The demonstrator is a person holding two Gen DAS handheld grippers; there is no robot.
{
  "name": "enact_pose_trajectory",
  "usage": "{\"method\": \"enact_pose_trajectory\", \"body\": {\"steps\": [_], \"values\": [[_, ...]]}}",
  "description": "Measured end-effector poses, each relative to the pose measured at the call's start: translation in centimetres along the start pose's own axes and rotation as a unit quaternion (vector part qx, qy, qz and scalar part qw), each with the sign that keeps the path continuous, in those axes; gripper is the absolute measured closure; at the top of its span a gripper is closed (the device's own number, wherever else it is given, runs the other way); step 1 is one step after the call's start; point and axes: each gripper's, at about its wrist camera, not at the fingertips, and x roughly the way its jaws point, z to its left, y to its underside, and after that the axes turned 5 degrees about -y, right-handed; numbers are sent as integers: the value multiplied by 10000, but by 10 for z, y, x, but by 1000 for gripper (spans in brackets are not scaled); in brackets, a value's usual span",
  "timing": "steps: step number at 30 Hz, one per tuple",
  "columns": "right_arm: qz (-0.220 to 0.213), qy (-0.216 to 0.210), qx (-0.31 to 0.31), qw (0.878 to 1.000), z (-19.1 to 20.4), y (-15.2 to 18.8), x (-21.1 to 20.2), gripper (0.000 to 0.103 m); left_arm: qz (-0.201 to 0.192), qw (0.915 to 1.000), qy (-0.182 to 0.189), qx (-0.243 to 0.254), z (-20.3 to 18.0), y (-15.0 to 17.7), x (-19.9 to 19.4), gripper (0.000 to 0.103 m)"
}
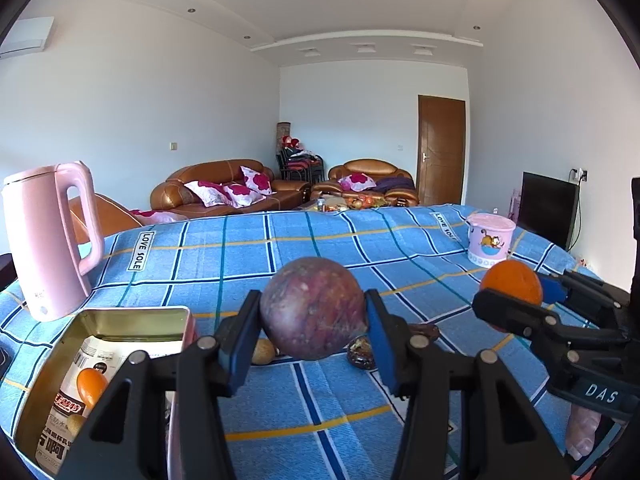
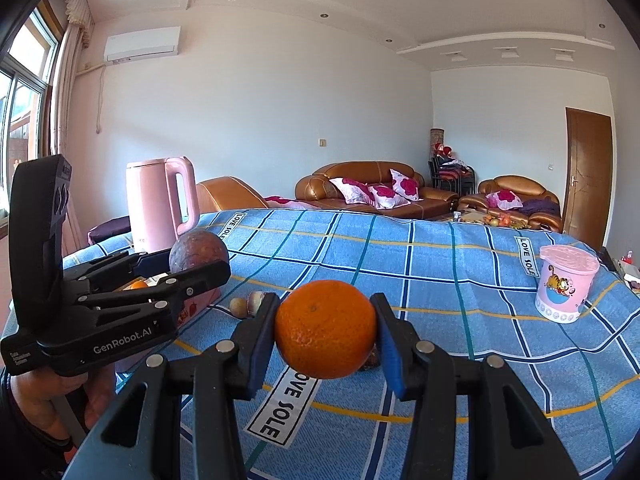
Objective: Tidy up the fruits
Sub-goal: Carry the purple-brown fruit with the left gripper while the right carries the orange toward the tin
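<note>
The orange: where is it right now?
The orange is clamped in the right gripper, held above the blue checked cloth; in the left wrist view it shows far right, near the pink cartoon tub.

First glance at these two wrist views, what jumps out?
Two fruits held up over the blue checked cloth: the left tongs clamp a mottled purple fruit, the right tongs a bright orange. Next, the pink kettle at the table's far left, with an open tin in front of it already holding a small orange fruit. A pink cartoon tub stands far right.
</note>
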Motion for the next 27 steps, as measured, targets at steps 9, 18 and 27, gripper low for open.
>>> {"method": "enact_pose_trajectory", "body": {"steps": [9, 18, 27], "values": [[-80, 29, -37, 10000, 1, 0, -3, 55, -7, 9999, -117, 21, 2, 0, 0, 51], [79, 136, -146, 9998, 6, -1, 4, 55, -3, 9997, -215, 94, 1, 1, -7, 51], [189, -141, 15, 9997, 16, -11, 9, 55, 30, 9998, -211, 47, 12, -3, -23, 51]]}}
